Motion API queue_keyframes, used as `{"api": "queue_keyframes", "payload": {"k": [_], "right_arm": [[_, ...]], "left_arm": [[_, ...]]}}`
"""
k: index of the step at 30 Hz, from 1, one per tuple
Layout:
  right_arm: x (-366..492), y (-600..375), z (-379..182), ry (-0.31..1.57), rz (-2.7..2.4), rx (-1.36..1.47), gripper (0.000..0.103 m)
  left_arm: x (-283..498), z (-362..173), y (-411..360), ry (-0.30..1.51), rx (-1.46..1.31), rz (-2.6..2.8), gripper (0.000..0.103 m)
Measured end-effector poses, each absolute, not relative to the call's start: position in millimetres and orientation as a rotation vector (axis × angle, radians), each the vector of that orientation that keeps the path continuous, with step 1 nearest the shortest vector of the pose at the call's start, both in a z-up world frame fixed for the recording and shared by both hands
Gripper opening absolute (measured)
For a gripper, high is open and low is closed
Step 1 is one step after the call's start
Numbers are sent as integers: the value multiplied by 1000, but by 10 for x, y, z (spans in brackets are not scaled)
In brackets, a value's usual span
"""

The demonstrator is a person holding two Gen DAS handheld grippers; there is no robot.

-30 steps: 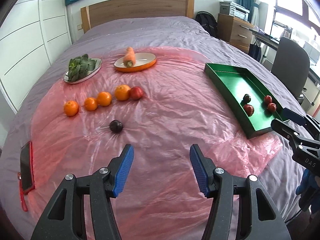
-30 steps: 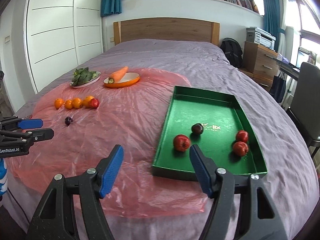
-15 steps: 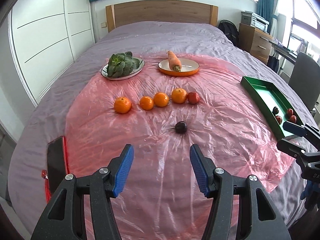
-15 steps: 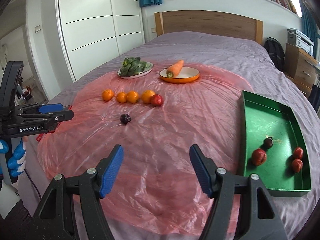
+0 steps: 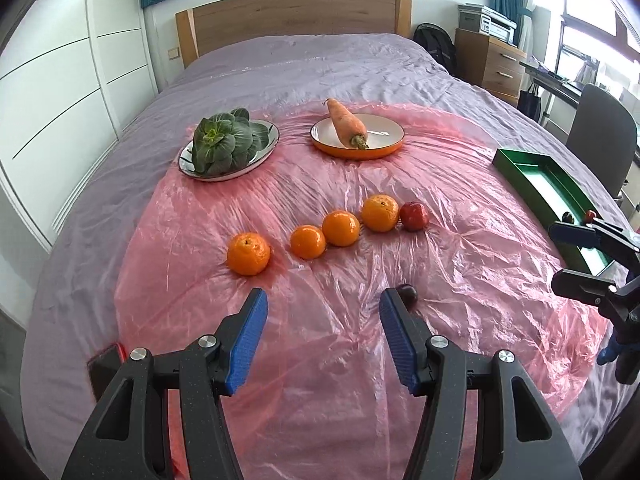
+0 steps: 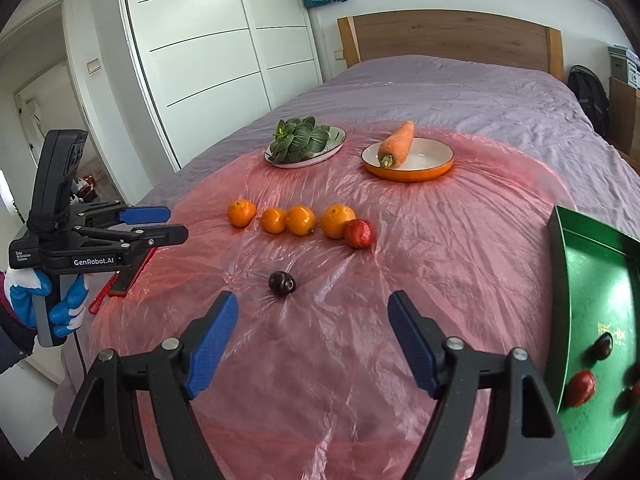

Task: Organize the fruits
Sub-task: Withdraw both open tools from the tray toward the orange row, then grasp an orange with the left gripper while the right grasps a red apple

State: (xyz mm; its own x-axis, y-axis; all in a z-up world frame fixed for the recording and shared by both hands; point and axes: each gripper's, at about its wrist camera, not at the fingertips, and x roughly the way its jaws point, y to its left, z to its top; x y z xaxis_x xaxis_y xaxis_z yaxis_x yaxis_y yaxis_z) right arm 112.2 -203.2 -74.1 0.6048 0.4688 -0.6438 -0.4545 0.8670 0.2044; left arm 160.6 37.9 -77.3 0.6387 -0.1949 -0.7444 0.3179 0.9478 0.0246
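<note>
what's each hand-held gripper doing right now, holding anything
left hand-held gripper: open, holding nothing.
right hand-held gripper: open, holding nothing.

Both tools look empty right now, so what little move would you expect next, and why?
Probably the right tool eases forward and down over the dark plum. Its jaws stand open and empty, the plum lies alone on the pink sheet just ahead of them, and similar dark and red fruit already sit in the green tray.
</note>
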Motion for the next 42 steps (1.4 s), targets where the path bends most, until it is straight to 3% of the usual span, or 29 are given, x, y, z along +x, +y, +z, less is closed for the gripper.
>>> {"api": "queue_keyframes", "payload": {"k": [23,25,30,35,36,37,41,42], "right_arm": [[2540,-1491,-1227,866,668,-276,103],[2588,-1472,-1289,878,671,-285,94],[2639,-1415,-1398,890,666,-316,93],[2691,-1369,-1500,909,654,-346,81],[2698,-1378,-1512,909,649,-345,74],[2706,-1386,-1523,910,643,-341,64],[2725,-1419,-1578,917,638,-323,64],[2722,-1418,-1589,917,638,-323,64]], "left_arm": [[2750,-1444,138,935,354,-398,52],[2783,-1488,132,942,353,-396,52],[2848,-1605,146,964,338,-387,52],[2876,-1635,120,966,325,-387,52],[2882,-1643,118,966,320,-388,52],[2890,-1651,115,966,317,-388,50],[2899,-1689,115,964,313,-377,33],[2904,-1690,132,963,303,-376,33]]}}
